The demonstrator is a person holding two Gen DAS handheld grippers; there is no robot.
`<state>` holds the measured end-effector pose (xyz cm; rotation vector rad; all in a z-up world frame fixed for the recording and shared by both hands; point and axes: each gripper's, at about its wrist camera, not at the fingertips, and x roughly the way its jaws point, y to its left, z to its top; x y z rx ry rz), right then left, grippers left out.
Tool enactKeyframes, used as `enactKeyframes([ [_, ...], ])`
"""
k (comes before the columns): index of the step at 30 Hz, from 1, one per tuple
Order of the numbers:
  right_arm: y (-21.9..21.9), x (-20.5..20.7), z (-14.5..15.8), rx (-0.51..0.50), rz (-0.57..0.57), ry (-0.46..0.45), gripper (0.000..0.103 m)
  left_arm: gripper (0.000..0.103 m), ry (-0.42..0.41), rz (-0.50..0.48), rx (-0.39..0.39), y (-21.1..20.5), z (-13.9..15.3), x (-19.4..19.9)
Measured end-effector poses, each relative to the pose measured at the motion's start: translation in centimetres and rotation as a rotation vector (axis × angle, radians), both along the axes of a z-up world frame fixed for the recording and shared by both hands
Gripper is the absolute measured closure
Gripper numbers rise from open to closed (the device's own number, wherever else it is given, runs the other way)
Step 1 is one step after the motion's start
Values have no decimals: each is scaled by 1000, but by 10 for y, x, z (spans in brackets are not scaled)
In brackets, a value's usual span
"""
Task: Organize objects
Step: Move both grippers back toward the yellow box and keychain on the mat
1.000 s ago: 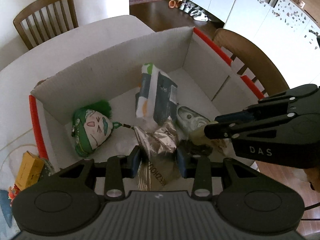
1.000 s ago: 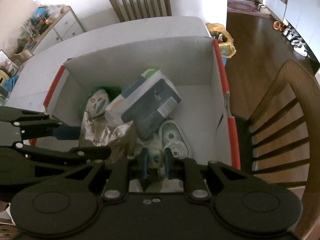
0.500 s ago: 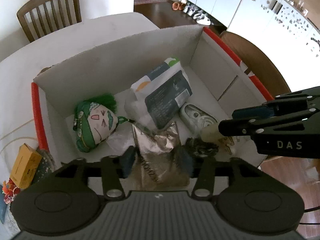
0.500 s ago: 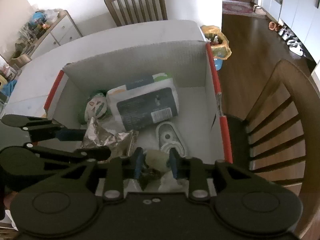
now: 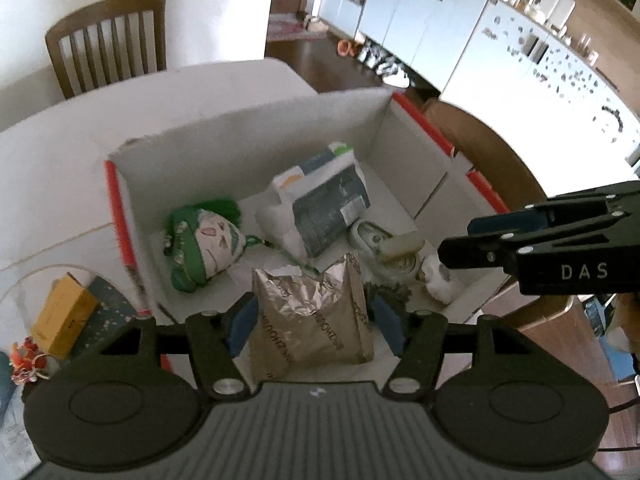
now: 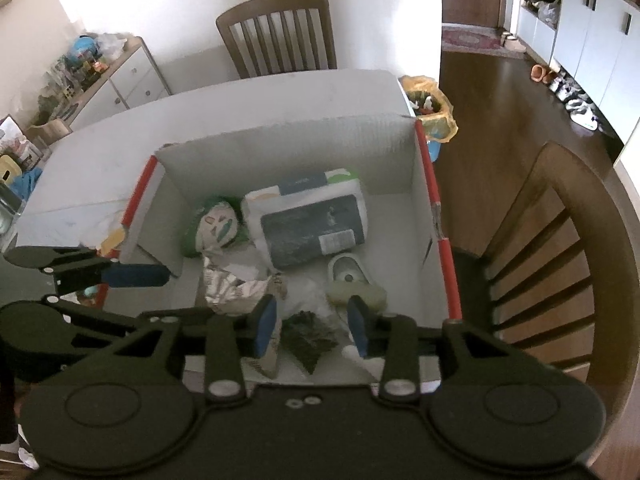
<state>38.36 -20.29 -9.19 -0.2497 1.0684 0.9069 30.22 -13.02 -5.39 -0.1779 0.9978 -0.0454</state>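
An open cardboard box (image 5: pixel 256 136) with red tape on its rims stands on the white table. Inside lie a green-haired doll head (image 5: pixel 202 250), a white and dark packet (image 5: pixel 320 204), a crumpled silver foil bag (image 5: pixel 312 316), a pale roll (image 5: pixel 402 244) on a white shoe-shaped item, and a dark leafy clump (image 6: pixel 308 338). My left gripper (image 5: pixel 314 320) is open above the foil bag. My right gripper (image 6: pixel 312 322) is open above the dark clump, with the pale roll (image 6: pixel 360 294) lying just beyond its right finger.
A yellow box (image 5: pixel 64 316) and small trinkets lie on the table left of the cardboard box. Wooden chairs stand at the far side (image 6: pixel 280 32) and at the right (image 6: pixel 568 240). A yellow bag (image 6: pixel 432 116) sits on the floor past the table's corner.
Both grippers opened and drew back upward. The left let go of the foil bag and the right let go of the pale roll; both now lie in the box.
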Motion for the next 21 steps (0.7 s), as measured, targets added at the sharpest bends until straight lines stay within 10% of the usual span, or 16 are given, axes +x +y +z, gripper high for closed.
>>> enactKeyframes([
  [21,80,-97,63,30,108,-109,56,39,-171,138,-42,103,60,-99],
])
